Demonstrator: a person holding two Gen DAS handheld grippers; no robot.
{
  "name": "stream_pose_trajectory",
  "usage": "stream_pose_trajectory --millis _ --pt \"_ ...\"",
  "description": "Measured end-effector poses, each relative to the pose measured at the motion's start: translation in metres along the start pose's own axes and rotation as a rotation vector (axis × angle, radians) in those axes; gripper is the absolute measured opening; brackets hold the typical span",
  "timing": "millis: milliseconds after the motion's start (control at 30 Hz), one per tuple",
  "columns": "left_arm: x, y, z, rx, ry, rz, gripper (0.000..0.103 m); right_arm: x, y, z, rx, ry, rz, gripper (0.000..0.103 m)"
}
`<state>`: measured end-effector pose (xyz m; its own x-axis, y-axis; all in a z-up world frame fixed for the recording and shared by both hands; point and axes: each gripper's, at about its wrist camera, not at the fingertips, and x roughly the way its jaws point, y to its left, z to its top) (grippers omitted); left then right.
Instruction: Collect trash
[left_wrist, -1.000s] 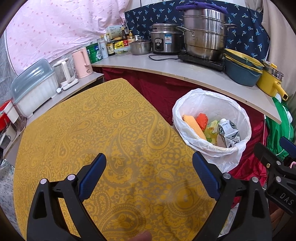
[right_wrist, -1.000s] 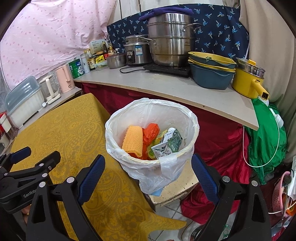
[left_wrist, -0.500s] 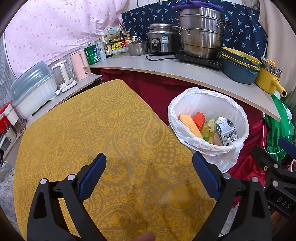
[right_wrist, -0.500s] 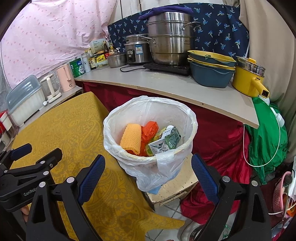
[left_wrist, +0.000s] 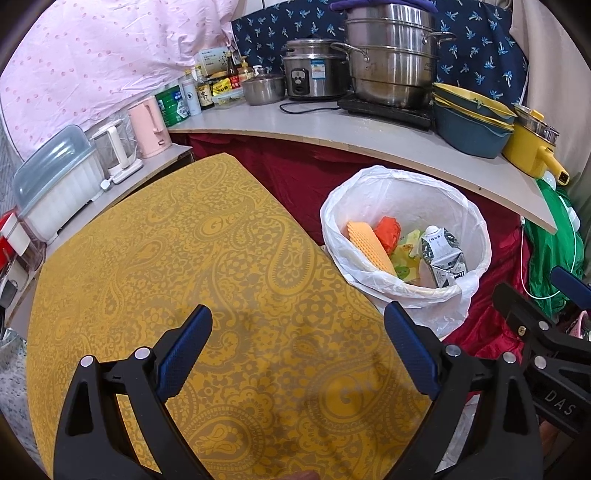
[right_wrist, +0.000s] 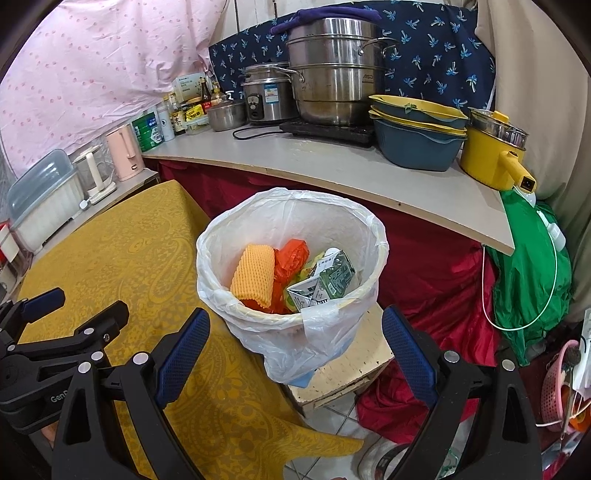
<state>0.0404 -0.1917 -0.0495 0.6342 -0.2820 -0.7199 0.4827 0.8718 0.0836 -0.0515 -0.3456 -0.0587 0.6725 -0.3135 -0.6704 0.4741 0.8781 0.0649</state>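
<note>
A bin lined with a white plastic bag (left_wrist: 476, 221) (right_wrist: 229, 236) stands on a low stool beside the table. Inside lie an orange foam net (left_wrist: 369, 245) (right_wrist: 253, 275), an orange wrapper (left_wrist: 388, 229) (right_wrist: 291, 256), a green-yellow wrapper (left_wrist: 404, 254) and a crushed milk carton (left_wrist: 441, 256) (right_wrist: 325, 282). My left gripper (left_wrist: 297, 350) is open and empty above the yellow tablecloth (left_wrist: 166, 258). My right gripper (right_wrist: 295, 349) is open and empty just in front of the bin. Each gripper shows at the edge of the other's view, the right one (left_wrist: 546, 325) and the left one (right_wrist: 55, 332).
A grey counter (right_wrist: 351, 170) behind the bin carries steel pots (right_wrist: 332, 85), a rice cooker (right_wrist: 266, 96), stacked basins (right_wrist: 417, 133), a yellow pot (right_wrist: 491, 155), bottles and kettles (left_wrist: 147, 125). A green bag (right_wrist: 532, 273) hangs at right. Red cloth (right_wrist: 436, 280) covers the counter front.
Both grippers have drawn back a little and stayed open. The bin sits slightly further left and lower in the left view and a little further off in the right view.
</note>
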Motion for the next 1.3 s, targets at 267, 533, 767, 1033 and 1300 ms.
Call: stream_pose_trajectory --millis 267,533,767,1033,1300 --pt "0.012 -0.006 0.01 0.009 0.036 0.014 0.09 0.007 -0.001 0.009 -0.005 0.017 -0.004 0.09" --pt "0.021 -0.006 0.017 0.0 0.046 0.019 0.09 0.014 -0.003 0.012 -0.008 0.023 -0.011 0.09" --pt "0.024 -0.007 0.02 -0.001 0.05 0.02 0.09 0.019 -0.006 0.013 0.001 0.027 -0.015 0.09" --pt "0.025 -0.008 0.02 0.003 0.053 0.018 0.09 0.02 -0.007 0.012 0.003 0.028 -0.019 0.09" --pt "0.024 -0.01 0.02 0.009 0.049 0.021 0.09 0.02 -0.008 0.011 0.008 0.026 -0.018 0.09"
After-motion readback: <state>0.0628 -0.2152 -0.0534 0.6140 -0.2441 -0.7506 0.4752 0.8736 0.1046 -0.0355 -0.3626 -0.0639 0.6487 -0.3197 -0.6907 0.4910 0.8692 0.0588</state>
